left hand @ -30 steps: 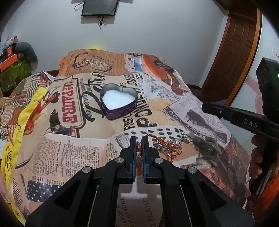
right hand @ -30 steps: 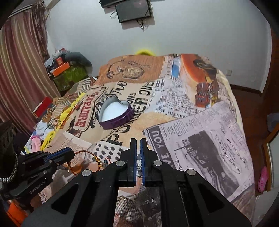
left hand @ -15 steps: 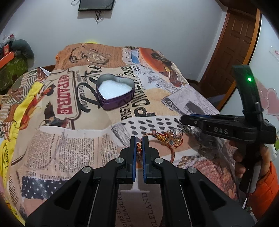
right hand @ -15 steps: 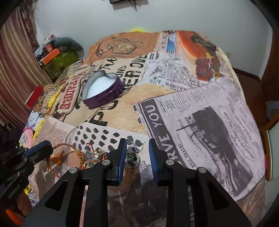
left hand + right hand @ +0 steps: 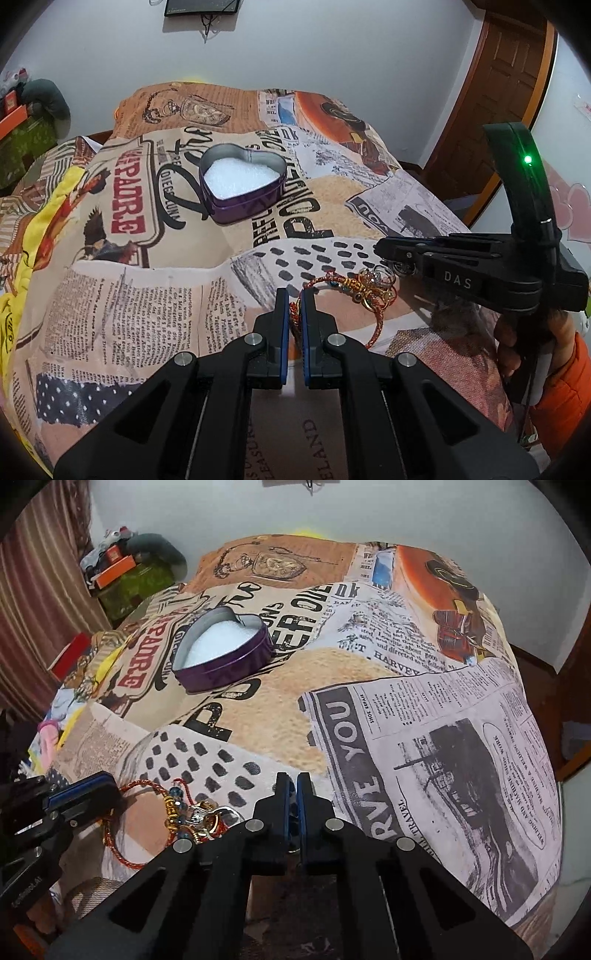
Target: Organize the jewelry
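Note:
A purple heart-shaped tin [image 5: 251,212] [image 5: 225,672] with a white lining sits open on the printed bedspread [image 5: 147,295] [image 5: 406,664]. Nearer lies a small heap of jewelry [image 5: 373,291] [image 5: 195,812], gold and silver rings with beads. A red braided bracelet [image 5: 375,328] [image 5: 118,849] loops out of it. My left gripper [image 5: 294,299] [image 5: 107,788] is shut on the bracelet's near end. My right gripper [image 5: 293,786] [image 5: 384,251] is shut at the heap's right edge, and a small silver ring [image 5: 400,267] shows between its fingers.
The bed drops off at the right toward a wooden door [image 5: 509,92]. Boxes and bags [image 5: 122,568] are piled beside the bed at the left. A person's hand and orange sleeve [image 5: 554,387] hold the right gripper. A dark screen [image 5: 201,5] hangs on the wall.
The right gripper came down to the heap, opened around the silver ring, then closed on it. The left gripper has kept its grip on the bracelet and barely moved.

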Demonstrator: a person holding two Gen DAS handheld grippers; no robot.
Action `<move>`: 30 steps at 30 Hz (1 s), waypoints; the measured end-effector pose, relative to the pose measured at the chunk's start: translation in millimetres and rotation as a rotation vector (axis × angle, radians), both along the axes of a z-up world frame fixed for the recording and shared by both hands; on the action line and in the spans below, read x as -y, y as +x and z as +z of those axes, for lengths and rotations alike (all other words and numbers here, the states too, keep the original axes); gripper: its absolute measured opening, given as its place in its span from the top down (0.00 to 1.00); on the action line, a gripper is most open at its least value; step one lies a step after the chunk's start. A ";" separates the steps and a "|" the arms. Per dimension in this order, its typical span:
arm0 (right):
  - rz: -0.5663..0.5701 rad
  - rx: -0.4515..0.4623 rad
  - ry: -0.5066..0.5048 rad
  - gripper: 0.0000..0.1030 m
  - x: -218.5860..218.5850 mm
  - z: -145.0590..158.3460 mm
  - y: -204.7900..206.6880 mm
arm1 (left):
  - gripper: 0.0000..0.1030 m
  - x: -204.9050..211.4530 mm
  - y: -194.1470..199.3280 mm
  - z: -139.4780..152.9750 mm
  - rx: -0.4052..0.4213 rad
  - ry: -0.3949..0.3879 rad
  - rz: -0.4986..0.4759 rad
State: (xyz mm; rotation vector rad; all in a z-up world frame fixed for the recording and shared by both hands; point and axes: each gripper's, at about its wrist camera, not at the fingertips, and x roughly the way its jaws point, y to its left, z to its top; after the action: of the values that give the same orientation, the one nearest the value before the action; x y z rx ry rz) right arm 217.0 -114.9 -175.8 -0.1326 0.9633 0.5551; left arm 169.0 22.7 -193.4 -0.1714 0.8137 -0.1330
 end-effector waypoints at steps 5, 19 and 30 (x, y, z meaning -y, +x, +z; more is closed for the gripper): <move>-0.014 0.029 0.045 0.98 6.0 19.1 -3.5 | 0.96 -1.7 -4.5 16.0 0.037 0.012 0.009; -0.052 0.103 0.050 0.96 14.7 45.5 -16.3 | 0.96 -4.0 -15.6 41.8 0.093 0.026 0.019; -0.013 0.026 0.024 0.90 13.2 16.2 -18.3 | 0.96 -0.8 -14.1 18.9 0.040 0.018 -0.002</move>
State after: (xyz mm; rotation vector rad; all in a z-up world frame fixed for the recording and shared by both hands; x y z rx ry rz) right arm 198.7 -128.1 -159.6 -0.1122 0.9316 0.5515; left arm 154.9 23.4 -174.5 -0.1507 0.7749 -0.1301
